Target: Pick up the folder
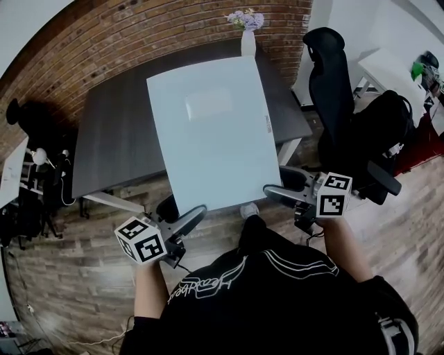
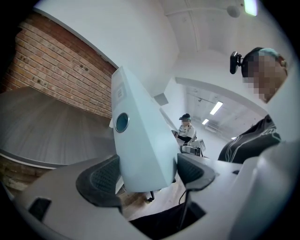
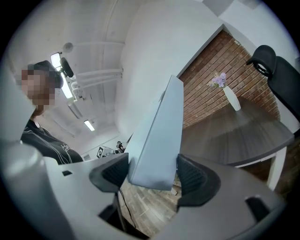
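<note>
The folder (image 1: 208, 132) is a pale blue box file, held lifted above the dark table (image 1: 111, 139) with its broad face up. My left gripper (image 1: 183, 220) is shut on its near left corner. My right gripper (image 1: 283, 187) is shut on its near right corner. In the left gripper view the folder's spine (image 2: 140, 140), with a round finger hole, fills the gap of the left gripper (image 2: 145, 177) between both pads. In the right gripper view the folder's edge (image 3: 159, 136) sits in the right gripper (image 3: 152, 174), tight between the black pads.
A white vase with lilac flowers (image 1: 248, 31) stands at the table's far edge by the brick wall (image 1: 173, 21). A black office chair (image 1: 333, 90) stands right of the table. Another person (image 2: 186, 129) sits far off. Cables and gear (image 1: 41, 173) lie left.
</note>
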`<action>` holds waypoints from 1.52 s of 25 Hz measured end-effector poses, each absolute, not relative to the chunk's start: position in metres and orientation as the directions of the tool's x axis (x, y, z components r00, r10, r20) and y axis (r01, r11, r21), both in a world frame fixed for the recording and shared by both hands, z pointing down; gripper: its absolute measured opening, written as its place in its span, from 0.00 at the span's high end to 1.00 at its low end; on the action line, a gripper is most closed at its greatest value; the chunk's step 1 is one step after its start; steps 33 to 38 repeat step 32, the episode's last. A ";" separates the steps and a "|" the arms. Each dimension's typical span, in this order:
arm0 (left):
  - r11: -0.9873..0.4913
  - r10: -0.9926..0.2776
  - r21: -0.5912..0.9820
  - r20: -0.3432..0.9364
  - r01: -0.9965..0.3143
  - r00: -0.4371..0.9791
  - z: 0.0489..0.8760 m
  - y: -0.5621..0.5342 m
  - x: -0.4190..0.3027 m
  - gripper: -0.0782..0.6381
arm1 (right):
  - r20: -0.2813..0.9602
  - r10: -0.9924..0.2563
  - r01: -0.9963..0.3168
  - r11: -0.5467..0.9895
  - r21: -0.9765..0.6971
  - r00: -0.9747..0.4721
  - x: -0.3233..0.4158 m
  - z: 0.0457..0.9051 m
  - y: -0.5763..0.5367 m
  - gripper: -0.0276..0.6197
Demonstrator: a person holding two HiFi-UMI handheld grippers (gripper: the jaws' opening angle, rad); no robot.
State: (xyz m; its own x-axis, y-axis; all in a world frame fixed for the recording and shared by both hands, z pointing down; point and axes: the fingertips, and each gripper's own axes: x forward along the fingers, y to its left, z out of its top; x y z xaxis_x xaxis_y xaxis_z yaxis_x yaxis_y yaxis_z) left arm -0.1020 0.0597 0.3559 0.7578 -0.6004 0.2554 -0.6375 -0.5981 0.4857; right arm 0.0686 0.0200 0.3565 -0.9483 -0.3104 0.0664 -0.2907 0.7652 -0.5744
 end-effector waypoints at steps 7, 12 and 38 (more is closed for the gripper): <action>-0.606 -0.605 0.463 0.259 -0.647 0.753 0.349 0.065 -0.103 0.37 | 0.059 -0.310 -0.288 0.772 -0.567 -0.949 0.067 0.352 0.026 0.53; -0.604 -0.611 0.463 0.254 -0.649 0.750 0.350 0.065 -0.105 0.37 | 0.063 -0.306 -0.285 0.765 -0.578 -0.950 0.066 0.355 0.026 0.53; -0.589 -0.618 0.474 0.257 -0.654 0.743 0.356 0.061 -0.103 0.37 | 0.073 -0.308 -0.291 0.758 -0.583 -0.948 0.067 0.362 0.022 0.52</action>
